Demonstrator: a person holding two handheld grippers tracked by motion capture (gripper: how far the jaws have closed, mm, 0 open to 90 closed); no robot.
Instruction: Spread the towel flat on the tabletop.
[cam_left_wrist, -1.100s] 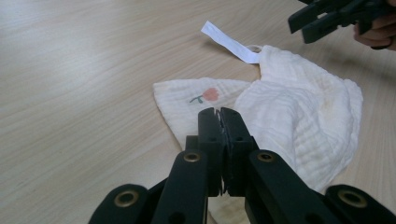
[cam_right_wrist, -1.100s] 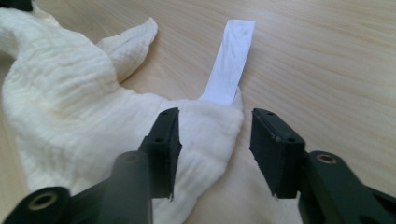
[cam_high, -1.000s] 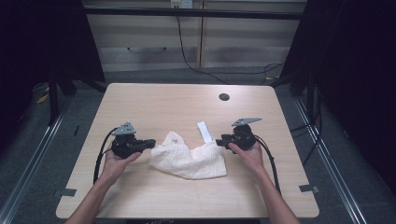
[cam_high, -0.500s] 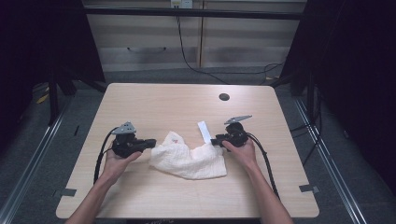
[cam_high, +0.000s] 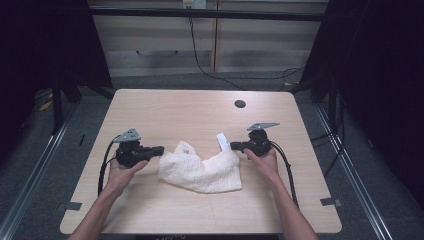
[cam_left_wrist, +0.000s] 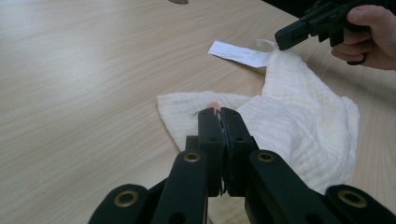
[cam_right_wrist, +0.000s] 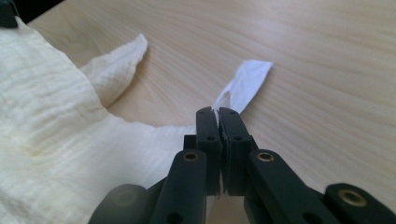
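We hold a crumpled white cloth (cam_high: 202, 170) by two corners, low over the middle of a pale wooden desk (cam_high: 200, 112). The left gripper (cam_high: 159, 149) has its jaws pressed together on the cloth's left corner, where a small pink mark (cam_left_wrist: 213, 105) shows at the tips. The right gripper (cam_high: 233, 146) has just closed its jaws, and they now pinch the right corner beside a white label (cam_high: 222, 141) that lies flat on the wood. Between the two grips the cloth sags in folds and rests on the desk. We judge that both corners are now secured, so the grasping is done; spreading or folding the cloth looks not yet begun, since it is bunched and wrinkled
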